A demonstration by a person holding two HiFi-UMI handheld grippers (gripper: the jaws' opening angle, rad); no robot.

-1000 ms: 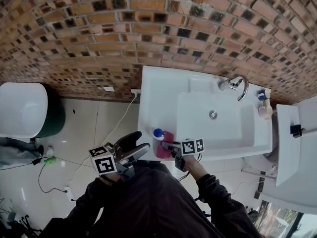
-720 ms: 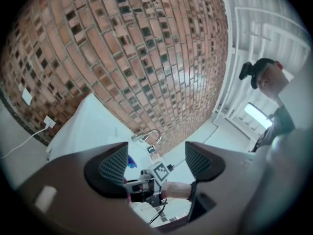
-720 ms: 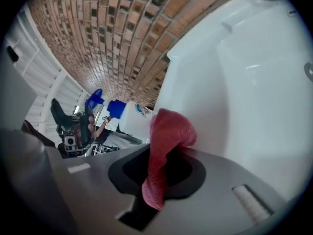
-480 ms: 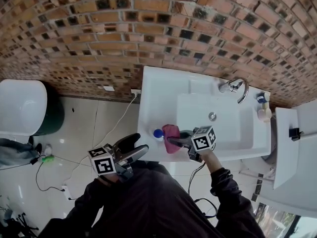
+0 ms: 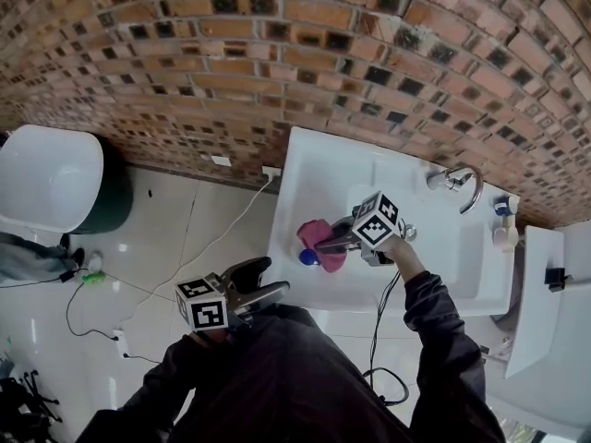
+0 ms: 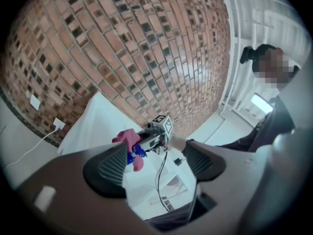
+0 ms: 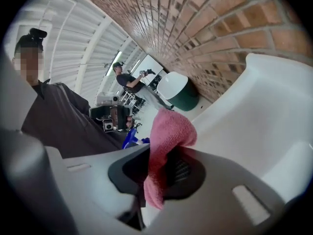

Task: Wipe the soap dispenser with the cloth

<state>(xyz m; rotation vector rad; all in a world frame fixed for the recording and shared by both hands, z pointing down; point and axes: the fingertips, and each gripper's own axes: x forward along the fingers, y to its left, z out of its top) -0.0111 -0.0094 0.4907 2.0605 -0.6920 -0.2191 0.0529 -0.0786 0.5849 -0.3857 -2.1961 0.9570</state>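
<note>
The soap dispenser's blue pump top (image 5: 308, 257) stands on the front left corner of the white sink (image 5: 309, 169). My right gripper (image 5: 325, 244) is shut on a pink cloth (image 5: 319, 233), which hangs just above and behind the pump. In the right gripper view the cloth (image 7: 168, 136) is pinched between the jaws, with the blue pump (image 7: 130, 138) just past it. My left gripper (image 5: 268, 278) hovers in front of the sink, off its left corner. Its jaws are opening and nothing is between them. In the left gripper view, cloth (image 6: 128, 137) and dispenser (image 6: 133, 154) lie ahead of that gripper (image 6: 156, 156).
A chrome tap (image 5: 459, 181) and small bottles (image 5: 503, 224) stand at the sink's far right, beside a white cabinet (image 5: 545, 284). A brick wall runs behind. A white toilet (image 5: 46, 187), a green bin (image 5: 115, 201) and cables on the tiled floor lie to the left.
My right gripper has risen and rolled with the cloth, carrying it from beside the dispenser to above its pump. The left gripper has sunk slightly in front of the sink.
</note>
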